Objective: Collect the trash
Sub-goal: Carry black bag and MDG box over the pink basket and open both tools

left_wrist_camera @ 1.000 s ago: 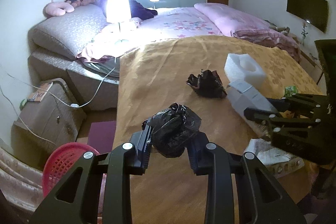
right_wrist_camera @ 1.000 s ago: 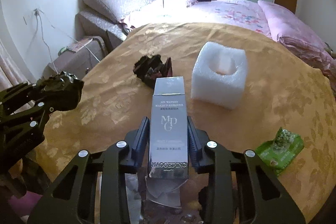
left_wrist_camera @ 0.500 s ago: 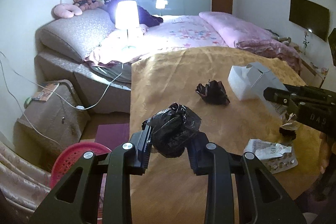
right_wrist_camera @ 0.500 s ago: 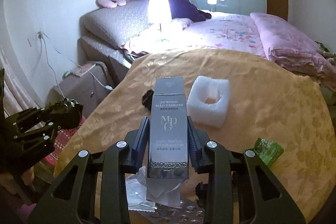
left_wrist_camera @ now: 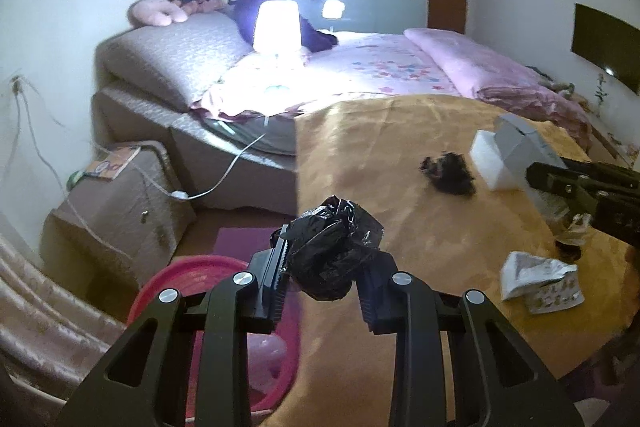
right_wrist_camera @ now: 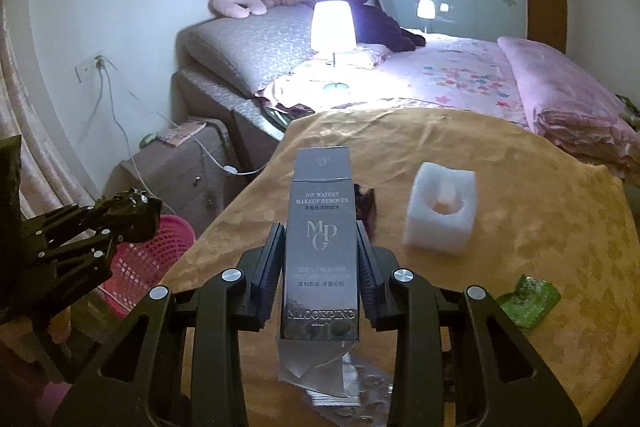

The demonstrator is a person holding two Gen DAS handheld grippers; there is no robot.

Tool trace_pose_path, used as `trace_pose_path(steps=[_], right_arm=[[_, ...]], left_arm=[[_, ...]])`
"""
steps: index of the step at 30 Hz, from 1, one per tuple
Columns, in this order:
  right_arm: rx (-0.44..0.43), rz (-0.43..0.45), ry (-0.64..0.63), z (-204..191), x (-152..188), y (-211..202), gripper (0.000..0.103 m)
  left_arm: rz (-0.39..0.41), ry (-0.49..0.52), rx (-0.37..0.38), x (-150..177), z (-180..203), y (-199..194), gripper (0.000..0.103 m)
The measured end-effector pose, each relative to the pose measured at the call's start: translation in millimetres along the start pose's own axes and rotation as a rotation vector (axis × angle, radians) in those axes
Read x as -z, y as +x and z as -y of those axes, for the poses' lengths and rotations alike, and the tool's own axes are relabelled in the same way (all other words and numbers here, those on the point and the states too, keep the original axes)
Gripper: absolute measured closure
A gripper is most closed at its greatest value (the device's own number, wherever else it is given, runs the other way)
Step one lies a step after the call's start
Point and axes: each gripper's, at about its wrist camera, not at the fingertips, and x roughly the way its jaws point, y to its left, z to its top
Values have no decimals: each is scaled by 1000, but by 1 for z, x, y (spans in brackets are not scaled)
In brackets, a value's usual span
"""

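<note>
Left wrist view: left gripper (left_wrist_camera: 324,291) fingers pinch a crumpled black bag (left_wrist_camera: 334,251); the red basket (left_wrist_camera: 160,291) sits lower left, nearer this hand. Right gripper (right_wrist_camera: 318,277) fingers clamp the upright makeup remover box (right_wrist_camera: 322,247) over the surface (right_wrist_camera: 540,227).

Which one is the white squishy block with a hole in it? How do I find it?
Find the big table with the gold patterned cloth in front of the pink bed. Toward its far side sits the white foam cube, beside a crumpled black wrapper. It is the only white block, with a round hollow sunk in its top.
</note>
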Motion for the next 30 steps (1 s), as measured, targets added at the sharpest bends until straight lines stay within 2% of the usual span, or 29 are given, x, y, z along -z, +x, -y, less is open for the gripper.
trace_pose_path(steps=[17, 26, 30], right_arm=[[-130, -87, -108, -80, 6, 42, 69], [-207, -151, -141, -124, 9, 71, 69], [-239, -182, -158, -143, 9, 86, 69]], left_arm=[[-62, -124, -129, 35, -74, -5, 75], [-93, -140, -195, 48, -97, 5, 75], [-115, -156, -202, 53, -107, 10, 75]])
